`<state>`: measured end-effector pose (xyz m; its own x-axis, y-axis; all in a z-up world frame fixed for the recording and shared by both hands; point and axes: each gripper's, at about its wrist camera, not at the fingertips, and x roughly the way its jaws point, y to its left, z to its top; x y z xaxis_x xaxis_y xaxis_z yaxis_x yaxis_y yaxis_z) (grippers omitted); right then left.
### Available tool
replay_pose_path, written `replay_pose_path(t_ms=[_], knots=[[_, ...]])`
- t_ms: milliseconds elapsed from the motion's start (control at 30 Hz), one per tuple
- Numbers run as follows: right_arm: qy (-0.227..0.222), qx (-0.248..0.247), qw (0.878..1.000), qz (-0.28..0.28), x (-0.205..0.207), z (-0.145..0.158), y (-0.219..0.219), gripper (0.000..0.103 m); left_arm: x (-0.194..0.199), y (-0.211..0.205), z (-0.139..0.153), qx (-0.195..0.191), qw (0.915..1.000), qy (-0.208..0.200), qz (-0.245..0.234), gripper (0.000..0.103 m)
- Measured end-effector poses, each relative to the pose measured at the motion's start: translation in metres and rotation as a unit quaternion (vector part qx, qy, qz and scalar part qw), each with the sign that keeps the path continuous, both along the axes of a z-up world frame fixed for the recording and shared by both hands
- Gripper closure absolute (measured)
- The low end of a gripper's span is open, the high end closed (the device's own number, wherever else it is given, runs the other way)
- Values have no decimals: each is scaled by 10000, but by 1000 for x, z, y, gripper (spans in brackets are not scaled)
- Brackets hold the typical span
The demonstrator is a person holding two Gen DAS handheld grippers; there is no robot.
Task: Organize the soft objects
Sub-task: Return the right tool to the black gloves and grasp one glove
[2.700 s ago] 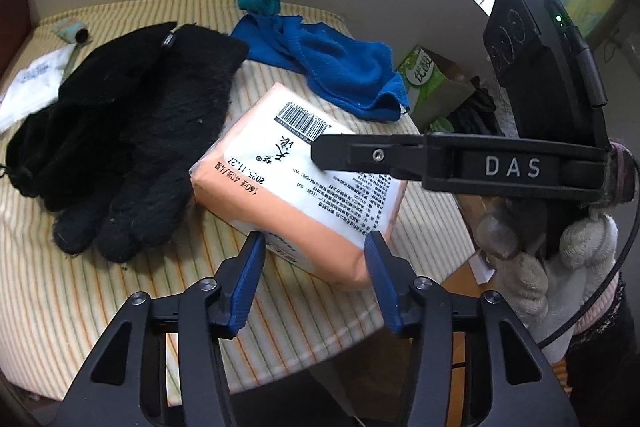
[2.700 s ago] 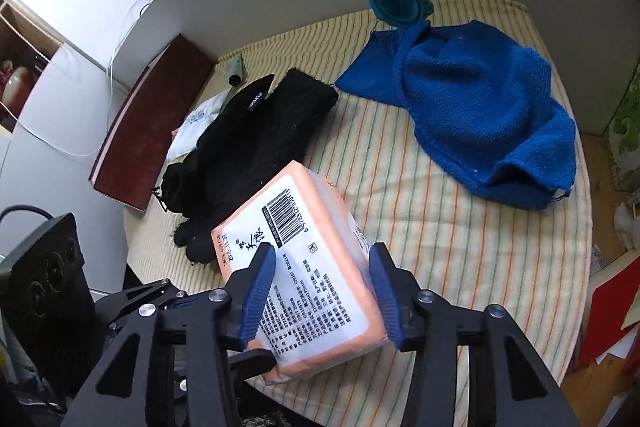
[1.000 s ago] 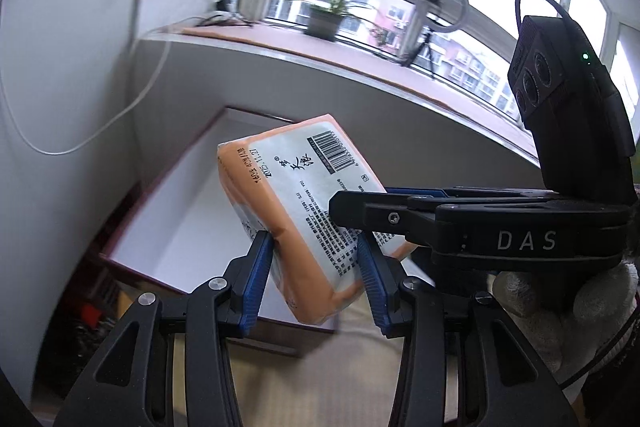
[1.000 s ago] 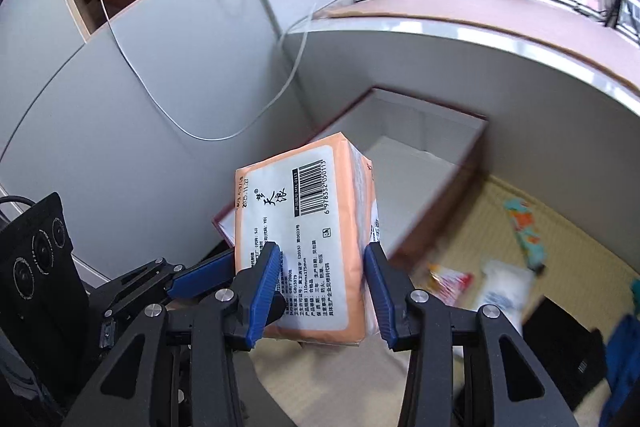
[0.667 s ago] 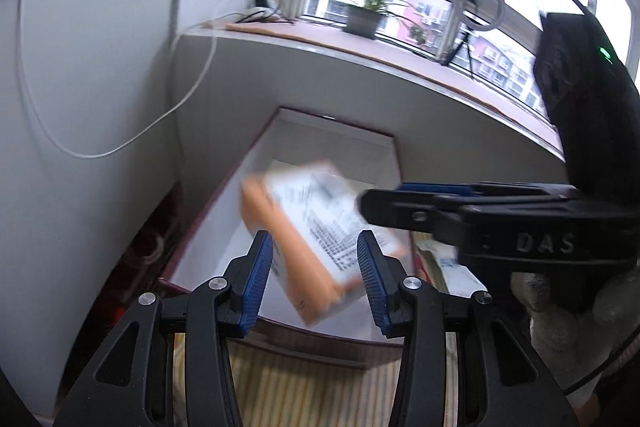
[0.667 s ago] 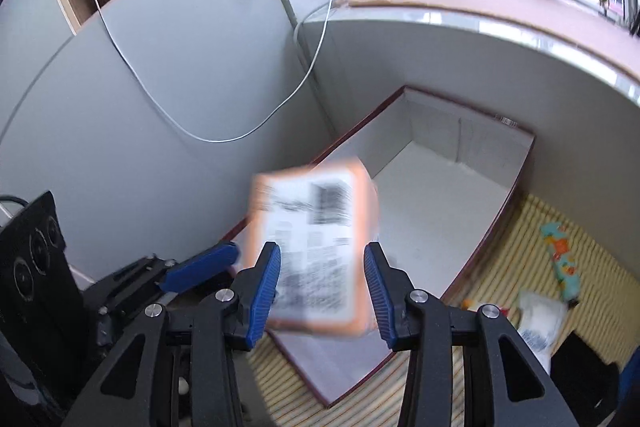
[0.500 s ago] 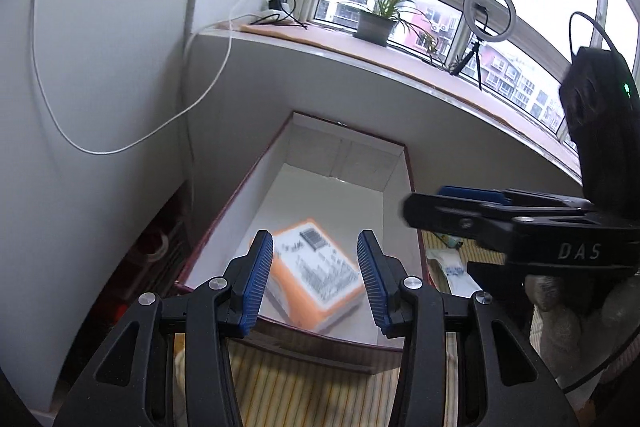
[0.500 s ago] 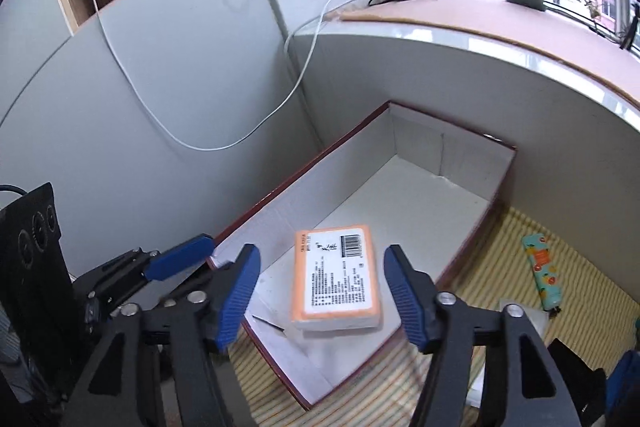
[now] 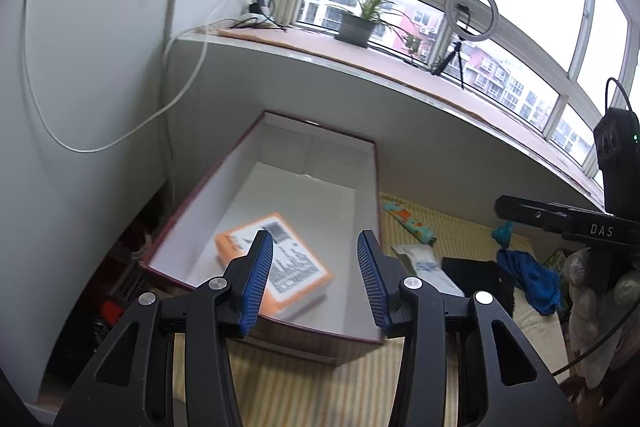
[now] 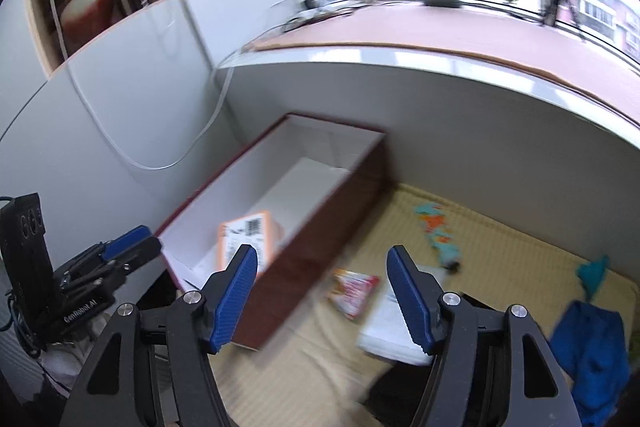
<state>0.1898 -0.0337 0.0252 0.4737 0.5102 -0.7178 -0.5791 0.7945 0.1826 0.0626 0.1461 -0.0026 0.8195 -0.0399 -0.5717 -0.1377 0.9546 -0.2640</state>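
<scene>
The orange tissue pack (image 9: pixel 276 261) lies flat inside the dark red box with a white inside (image 9: pixel 320 163). It also shows in the right wrist view (image 10: pixel 246 233), in the near end of the box (image 10: pixel 316 227). My left gripper (image 9: pixel 316 271) is open and empty above the box's near edge. My right gripper (image 10: pixel 320 295) is open and empty over the striped cloth beside the box. A blue towel (image 10: pixel 592 351) and a black glove (image 9: pixel 480 277) lie on the cloth to the right.
A white pouch (image 10: pixel 392 327), a red snack packet (image 10: pixel 354 291), a patterned tube (image 10: pixel 438 231) and a teal item (image 10: pixel 592 275) lie on the striped cloth. A grey wall and windowsill stand behind the box. A white cable (image 9: pixel 120 139) hangs on the left wall.
Both grippers let go of the tissue pack and it dropped into the box. The right gripper has opened wider and swung to the right; the left has pulled back.
</scene>
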Motion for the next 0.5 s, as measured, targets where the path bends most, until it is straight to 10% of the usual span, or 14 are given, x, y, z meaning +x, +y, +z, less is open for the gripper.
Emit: replay_pose_path(t_ms=[500], knots=[[311,-23,9933,-1112,-21,-27,-159,39,16,-82,-21,-54,9941,410,-1007,58]])
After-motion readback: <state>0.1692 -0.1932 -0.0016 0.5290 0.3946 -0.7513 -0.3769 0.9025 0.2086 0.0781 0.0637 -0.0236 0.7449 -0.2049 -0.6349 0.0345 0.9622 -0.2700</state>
